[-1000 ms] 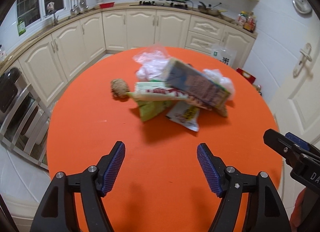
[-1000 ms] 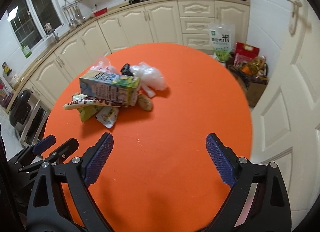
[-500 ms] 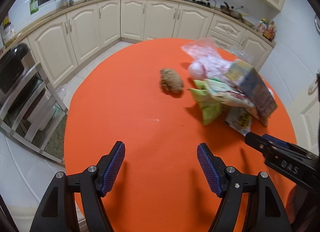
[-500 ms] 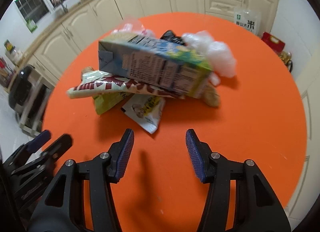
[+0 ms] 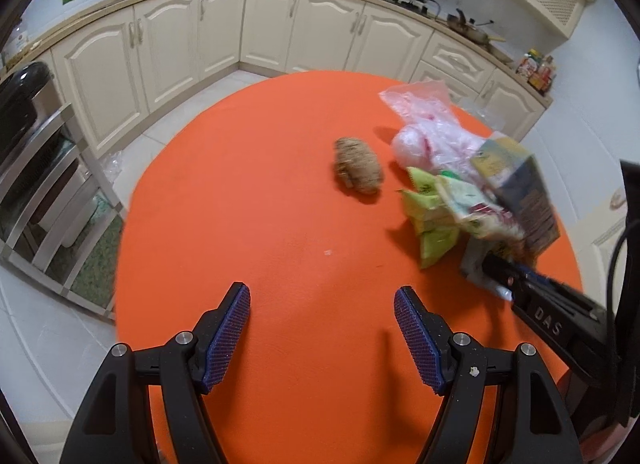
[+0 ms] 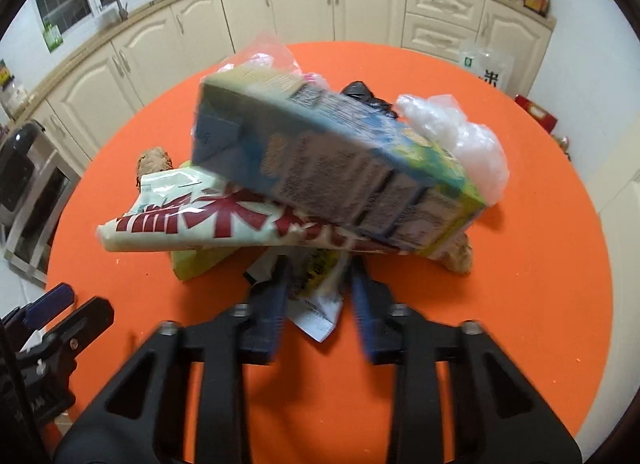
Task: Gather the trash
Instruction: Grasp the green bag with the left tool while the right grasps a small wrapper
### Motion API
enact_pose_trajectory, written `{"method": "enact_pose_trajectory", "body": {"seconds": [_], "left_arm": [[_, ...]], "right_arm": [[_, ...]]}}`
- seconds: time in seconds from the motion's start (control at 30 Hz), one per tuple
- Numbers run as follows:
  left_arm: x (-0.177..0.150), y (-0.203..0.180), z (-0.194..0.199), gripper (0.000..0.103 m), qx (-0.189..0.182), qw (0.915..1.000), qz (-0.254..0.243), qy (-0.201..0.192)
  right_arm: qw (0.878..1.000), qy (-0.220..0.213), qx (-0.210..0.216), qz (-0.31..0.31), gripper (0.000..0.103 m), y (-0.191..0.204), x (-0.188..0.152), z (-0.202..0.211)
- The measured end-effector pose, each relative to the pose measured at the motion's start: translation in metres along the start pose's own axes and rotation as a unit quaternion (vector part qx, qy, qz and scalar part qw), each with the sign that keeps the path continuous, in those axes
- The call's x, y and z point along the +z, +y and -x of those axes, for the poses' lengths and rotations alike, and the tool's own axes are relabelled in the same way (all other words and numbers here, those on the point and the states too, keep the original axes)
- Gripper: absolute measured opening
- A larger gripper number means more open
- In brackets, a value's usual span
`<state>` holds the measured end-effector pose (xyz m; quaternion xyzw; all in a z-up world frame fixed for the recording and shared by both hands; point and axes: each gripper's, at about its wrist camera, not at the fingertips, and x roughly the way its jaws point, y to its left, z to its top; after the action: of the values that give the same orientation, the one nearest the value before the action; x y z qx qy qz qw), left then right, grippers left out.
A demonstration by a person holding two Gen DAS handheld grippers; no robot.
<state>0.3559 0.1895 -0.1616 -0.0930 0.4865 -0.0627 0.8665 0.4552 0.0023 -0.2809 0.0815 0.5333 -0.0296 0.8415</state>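
Both claws have come in over the round orange bench (image 5: 248, 224) since a second ago, and the right claw (image 6: 318, 296) now sits low at the near edge of the trash heap. Its jaws have just been closing; they stand narrowly apart on either side of a small white snack packet (image 6: 320, 316), though blur hides whether the pads press it. Above the packet lies a long drink carton (image 6: 320, 156), tilted across a cream wrapper with red lettering (image 6: 208, 220), with clear plastic bags (image 6: 460, 136) behind. A brown lump (image 5: 358, 170) lies just beside the heap. The left claw (image 5: 322, 340) hangs wide apart over bare bench, holding nothing.
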Motion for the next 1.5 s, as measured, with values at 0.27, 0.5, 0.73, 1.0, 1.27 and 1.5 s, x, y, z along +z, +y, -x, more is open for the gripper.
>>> {"method": "enact_pose_trajectory", "body": {"seconds": [0.27, 0.5, 0.73, 1.0, 1.27, 1.5], "left_arm": [[0.017, -0.043, -0.018, 0.070, -0.011, 0.9997, -0.010, 0.019], [0.037, -0.082, -0.039, 0.070, 0.044, 0.9988, -0.015, 0.013], [0.041, -0.096, -0.063, 0.023, 0.050, 0.9979, -0.035, 0.020], [0.030, -0.080, -0.054, 0.018, 0.017, 0.9992, -0.001, 0.035], [0.004, -0.070, -0.017, 0.016, 0.017, 0.9993, -0.001, 0.034], [-0.027, -0.077, 0.016, 0.015, 0.005, 0.9996, -0.012, 0.026]], "right_arm": [[0.998, 0.014, 0.052, -0.022, 0.017, -0.039, -0.018, 0.018], [0.997, 0.008, 0.054, -0.055, 0.016, -0.089, -0.020, 0.025], [0.995, 0.009, 0.083, -0.063, 0.016, -0.105, -0.018, 0.018], [0.995, 0.009, 0.081, -0.058, 0.016, -0.104, -0.020, 0.022], [0.994, -0.002, 0.075, -0.074, 0.016, -0.104, -0.034, 0.042], [0.994, -0.020, 0.066, -0.080, 0.016, -0.100, -0.054, 0.070]]}}
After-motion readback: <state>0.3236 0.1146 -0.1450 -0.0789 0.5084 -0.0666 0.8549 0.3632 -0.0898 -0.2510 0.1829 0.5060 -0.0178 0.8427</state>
